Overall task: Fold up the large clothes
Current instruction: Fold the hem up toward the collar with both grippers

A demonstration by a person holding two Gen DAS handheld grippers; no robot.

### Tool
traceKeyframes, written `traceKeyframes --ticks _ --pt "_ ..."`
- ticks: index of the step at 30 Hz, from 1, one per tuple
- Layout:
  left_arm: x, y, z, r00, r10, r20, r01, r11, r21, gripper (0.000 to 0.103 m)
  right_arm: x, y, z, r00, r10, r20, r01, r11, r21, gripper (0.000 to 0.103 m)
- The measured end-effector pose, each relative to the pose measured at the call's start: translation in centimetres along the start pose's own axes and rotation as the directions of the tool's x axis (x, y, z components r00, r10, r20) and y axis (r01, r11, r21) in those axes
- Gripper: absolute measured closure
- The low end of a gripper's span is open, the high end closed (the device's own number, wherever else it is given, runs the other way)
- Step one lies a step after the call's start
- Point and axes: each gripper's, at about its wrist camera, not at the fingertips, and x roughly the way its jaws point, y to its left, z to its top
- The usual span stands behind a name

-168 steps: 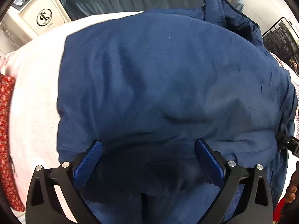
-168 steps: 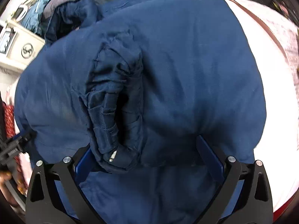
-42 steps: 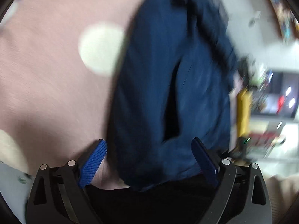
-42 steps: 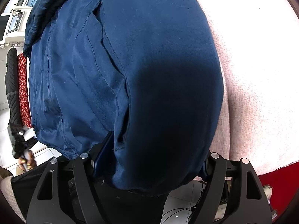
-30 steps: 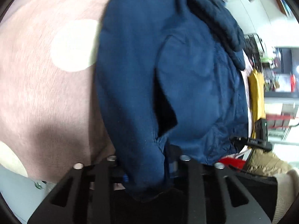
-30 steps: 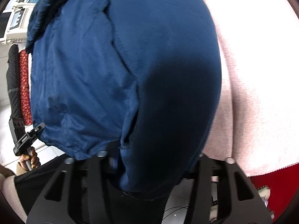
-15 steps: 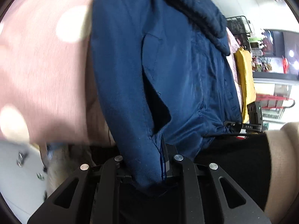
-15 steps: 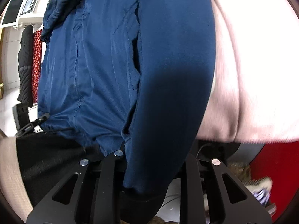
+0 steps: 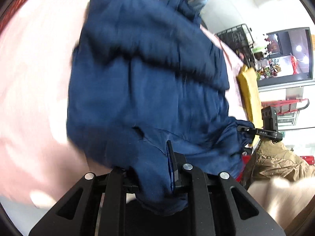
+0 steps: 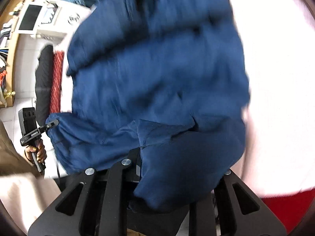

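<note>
A wide pink blanket [image 9: 29,98] covers the surface and fills the background of both wrist views, blurred and washed out by light. On it lies a large navy-blue jacket [image 9: 147,90], the biggest thing in view. Its long axis runs away from the cameras, with the hem nearest and the far end, bunched in thick rolls, pointing toward the back of the scene. The near hem is raised off the blanket at two corners.

The left claw [image 9: 155,175] is clamped on the hem at one corner, the cloth folded between its black fingers, with a blue pad [image 9: 170,169] pressed against it. The right claw [image 10: 167,177] is clamped on the other corner; its jaws have just been closing on the fabric, which drapes over and hides the fingertips.

Each view shows the other claw off to the side, biting the gathered hem. In the right wrist view a hand [image 10: 36,153] grips the left claw's handle.
</note>
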Motion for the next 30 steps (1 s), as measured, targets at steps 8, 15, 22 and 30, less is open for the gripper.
traceKeyframes --ticks 8,15,22,30 --pt "-3.2 -2.2 10.3 0.999 -0.007 0.031 0.006 0.999 0.042 0.085 -4.9 0.8 10.8 0.994 0.092 0.056 -0.093 0.996 0.019 0.083" --pt "-4.9 -4.5 17.2 1.0 0.019 -0.002 -0.019 0.999 0.029 0.085 -7.6 1.8 16.5 0.985 0.171 0.038 -0.174 0.98 0.1 0.083" --pt "-4.0 -6.9 22.1 0.976 0.185 -0.115 -0.173 0.979 0.111 0.085 -7.8 4.0 20.3 0.998 0.025 -0.063 -0.02 0.997 0.079 0.083" --pt "0.3 -2.4 28.1 0.986 0.165 0.034 -0.163 0.985 -0.065 0.085 -3.8 0.1 28.0 0.997 0.018 0.079 -0.034 0.98 0.196 0.083"
